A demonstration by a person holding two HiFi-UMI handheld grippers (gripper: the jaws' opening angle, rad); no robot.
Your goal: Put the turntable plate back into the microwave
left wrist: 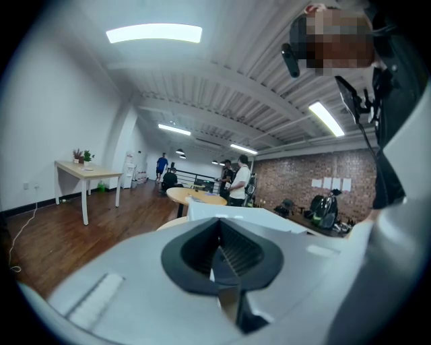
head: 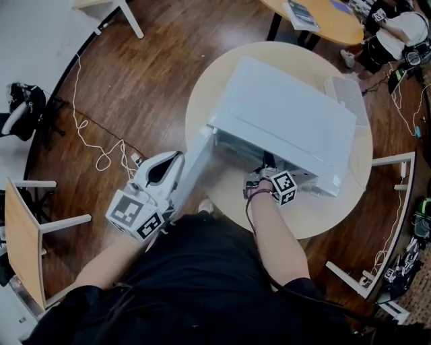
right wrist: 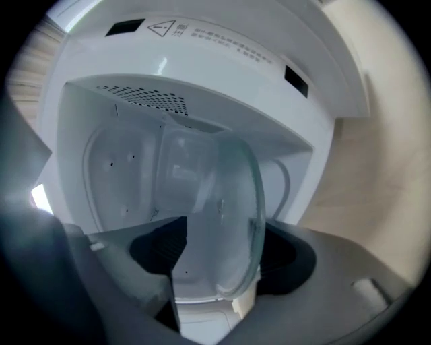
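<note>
The white microwave [head: 289, 118] stands on a round wooden table [head: 202, 101] with its door [head: 195, 165] swung open to the left. My left gripper [head: 178, 158] is at the door's outer edge, and its jaws [left wrist: 219, 266] are shut on a thin white edge that looks like the door. At the oven's mouth, my right gripper [head: 266, 176] has its tips inside the cavity [right wrist: 128, 168]. The clear glass turntable plate [right wrist: 222, 215] stands tilted on edge between the wide-apart right jaws [right wrist: 215, 269]. Its rim lies by the right finger [right wrist: 283, 259], while the left finger [right wrist: 158, 253] stands apart from it.
A second round table [head: 316, 20] with papers is at the back, and chairs [head: 27, 229] stand to the left and right. White cable [head: 101, 151] trails over the wood floor. People [left wrist: 236, 182] stand far off by another table.
</note>
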